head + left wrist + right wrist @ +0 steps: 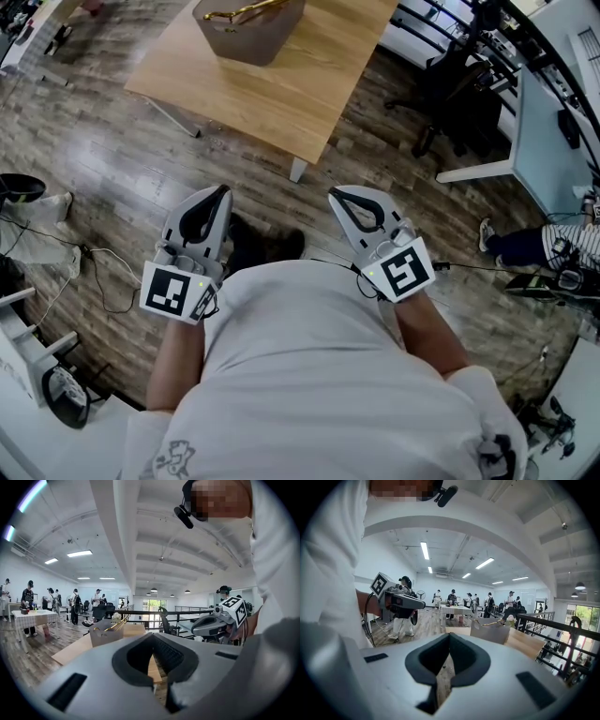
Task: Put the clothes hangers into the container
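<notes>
- Floor (103, 159): wood planks, with open ground between the person and the work surface.
- Table (281, 89): pale wood, at the top of the head view and well apart from both tools. The part in frame is bare except for the container.
- Container (251, 36): grey bin near the far edge of the table, upright, partly cut off by the frame.
- Left gripper (222, 191): held low in front of the body, jaws closed tip to tip, nothing between them.
- Right gripper (337, 195): level with the left, jaws likewise pressed together and empty.
- Clothes hangers (246, 11): gold-coloured, lying inside the container and showing above its rim. Count cannot be told.
- Judgement: no hanger lies loose in view, so the task looks finished or close to it. The table beyond the frame is unchecked.
- Method note: step in and scan the whole tabletop before reaching. If a hanger remains, spread the jaws before contact, pinch the straight bar rather than the hook, and lower it in along the bin's length so the hook clears the rim.
</notes>
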